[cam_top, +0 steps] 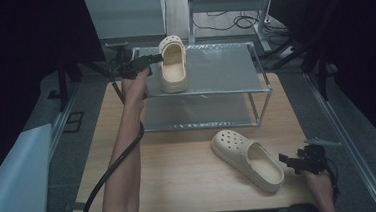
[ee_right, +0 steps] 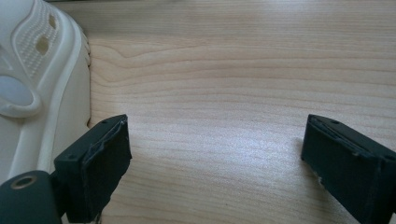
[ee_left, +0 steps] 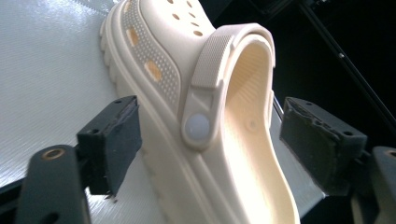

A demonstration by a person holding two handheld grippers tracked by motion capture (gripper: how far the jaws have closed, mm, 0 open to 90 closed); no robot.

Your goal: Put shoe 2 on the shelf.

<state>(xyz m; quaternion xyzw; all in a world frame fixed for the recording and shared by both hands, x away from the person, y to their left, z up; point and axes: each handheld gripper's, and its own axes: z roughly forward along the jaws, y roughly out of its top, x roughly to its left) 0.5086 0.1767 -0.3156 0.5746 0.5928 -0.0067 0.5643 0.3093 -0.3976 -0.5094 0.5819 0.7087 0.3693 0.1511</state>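
L gripper wide open, straddling heel of clog on shelf top, not clamped. R gripper open, empty; 2nd clog just left. Risk: bumping clog off shelf edge.

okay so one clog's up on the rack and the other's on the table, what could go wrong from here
The clog on the rack sits near the top shelf's front edge; with the open left gripper straddling its heel, a nudge might tip it off. The clog on the table has its heel close to the table's near edge, so the open right gripper could push it over when reaching in.
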